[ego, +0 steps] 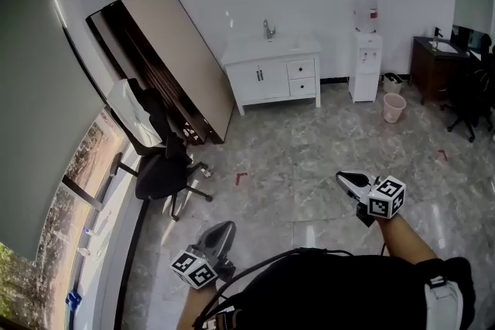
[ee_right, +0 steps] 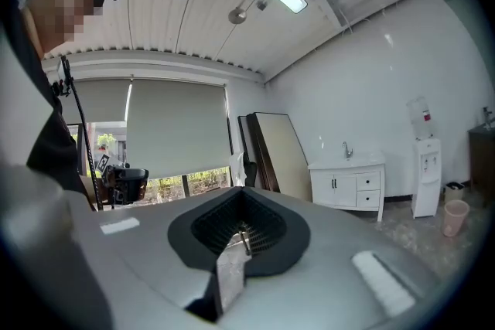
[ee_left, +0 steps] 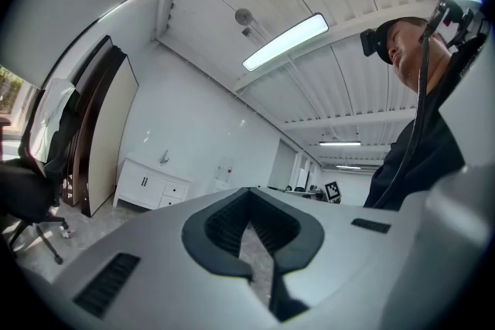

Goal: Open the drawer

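So nothing's been touched yet. The white vanity (ego: 263, 77) is across the room against the far wall. Left of the vanity there's a big board (ego: 182, 58) leaning on the wall and an office chair (ego: 162, 170). The drawer (ego: 301, 69) is in the vanity's right end, one of two stacked there (the task doesn't say which, so I can't tell you). Right of the vanity stand a water dispenser (ego: 365, 62) and a pink bin (ego: 394, 107).

The step in hand looks like just the walk-up. My take on doing it well:
- Head for the vanity's right end, not its doors.
- Spread the jaws before you get there, not at the last second.
- Come in level with the pull, close on it squarely, then draw straight back from the vanity's front so the drawer doesn't rack sideways.
- The pulls are too small to make out from here, so I'd expect a fiddly grab.

Pose-wise, the left gripper (ego: 223, 230) is tucked close to the body, held level and aimed roughly toward the vanity. Its jaws are together with nothing in them. The right gripper (ego: 346, 178) is further out on an extended forearm, also level, and pinched closed on nothing. Both are well short of the vanity, with open floor between.
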Demonstrator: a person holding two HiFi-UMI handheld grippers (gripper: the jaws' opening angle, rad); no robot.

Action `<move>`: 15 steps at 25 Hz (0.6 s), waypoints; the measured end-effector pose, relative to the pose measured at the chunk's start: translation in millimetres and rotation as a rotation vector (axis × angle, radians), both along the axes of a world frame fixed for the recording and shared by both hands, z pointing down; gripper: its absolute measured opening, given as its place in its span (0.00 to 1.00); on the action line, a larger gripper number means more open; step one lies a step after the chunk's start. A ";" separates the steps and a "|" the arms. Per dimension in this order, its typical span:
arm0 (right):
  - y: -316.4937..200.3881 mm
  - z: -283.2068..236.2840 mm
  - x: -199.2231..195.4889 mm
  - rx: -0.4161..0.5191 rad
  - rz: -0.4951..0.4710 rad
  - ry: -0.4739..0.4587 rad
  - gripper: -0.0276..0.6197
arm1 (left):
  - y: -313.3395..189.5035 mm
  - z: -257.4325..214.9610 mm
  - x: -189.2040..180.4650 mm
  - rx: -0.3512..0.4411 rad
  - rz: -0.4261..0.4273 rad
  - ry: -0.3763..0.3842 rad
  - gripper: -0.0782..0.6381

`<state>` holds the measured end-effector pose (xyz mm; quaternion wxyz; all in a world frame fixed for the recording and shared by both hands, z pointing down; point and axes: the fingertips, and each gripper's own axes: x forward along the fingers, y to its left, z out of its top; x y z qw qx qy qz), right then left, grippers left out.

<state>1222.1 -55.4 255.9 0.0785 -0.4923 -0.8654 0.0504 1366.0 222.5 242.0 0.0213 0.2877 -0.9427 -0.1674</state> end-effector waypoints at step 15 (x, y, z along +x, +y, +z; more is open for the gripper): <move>-99.8 9.6 -118.9 -0.040 -0.041 0.020 0.04 | -114.3 -8.3 -110.4 -0.036 -0.022 0.028 0.11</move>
